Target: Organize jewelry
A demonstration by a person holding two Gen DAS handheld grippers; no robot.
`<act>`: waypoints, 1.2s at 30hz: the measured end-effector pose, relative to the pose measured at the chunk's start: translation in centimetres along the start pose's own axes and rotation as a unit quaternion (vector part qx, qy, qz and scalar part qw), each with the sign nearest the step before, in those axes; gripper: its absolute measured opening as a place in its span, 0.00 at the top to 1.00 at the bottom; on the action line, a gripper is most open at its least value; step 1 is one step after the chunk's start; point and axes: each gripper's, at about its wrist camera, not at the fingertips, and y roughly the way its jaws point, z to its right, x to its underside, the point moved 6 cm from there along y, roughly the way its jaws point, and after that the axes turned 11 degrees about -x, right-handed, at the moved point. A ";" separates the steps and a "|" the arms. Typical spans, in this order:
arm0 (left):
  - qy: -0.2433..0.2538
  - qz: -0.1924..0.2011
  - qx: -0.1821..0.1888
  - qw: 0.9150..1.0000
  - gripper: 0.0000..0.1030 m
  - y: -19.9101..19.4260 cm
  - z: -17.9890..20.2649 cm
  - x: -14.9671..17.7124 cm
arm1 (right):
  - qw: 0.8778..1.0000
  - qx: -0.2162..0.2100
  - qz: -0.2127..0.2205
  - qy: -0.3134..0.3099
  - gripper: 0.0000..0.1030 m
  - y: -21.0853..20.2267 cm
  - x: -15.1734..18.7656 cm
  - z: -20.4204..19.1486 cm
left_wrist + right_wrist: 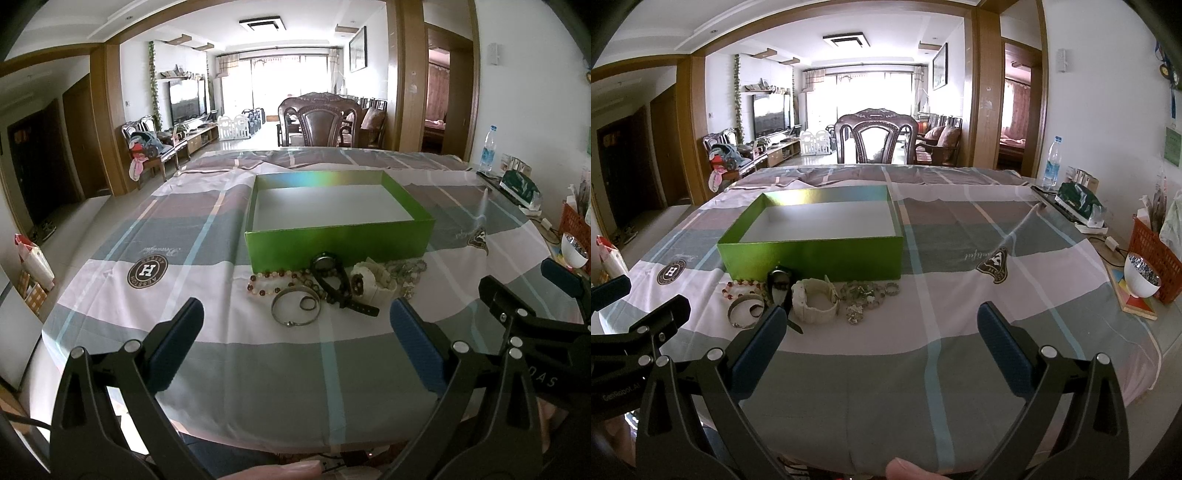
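Observation:
An empty green box point(338, 245) point(816, 254) stands open on the checked tablecloth. In front of it lies a cluster of jewelry: a bead bracelet point(271, 282) point(742, 287), a silver bangle point(295, 306) point(745, 310), a black watch point(334, 282) point(780, 286), a white watch point(373, 282) point(814, 301) and a silvery chain bracelet point(408, 271) point(868, 293). My left gripper point(295, 314) is open and empty, just short of the bangle. My right gripper point(881, 317) is open and empty, to the right of the jewelry. It also shows in the left wrist view point(517, 295).
A wooden chair point(319, 123) point(875, 136) stands at the table's far side. At the right edge are a water bottle point(1052, 162), a green packet point(1078, 205), a white bowl point(1141, 275) and an orange basket point(1152, 251).

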 end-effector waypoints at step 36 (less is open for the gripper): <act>0.000 -0.005 0.001 1.000 0.03 0.0 0.0 0.1 | 1.000 0.000 -0.003 0.001 0.02 0.2 0.1 0.0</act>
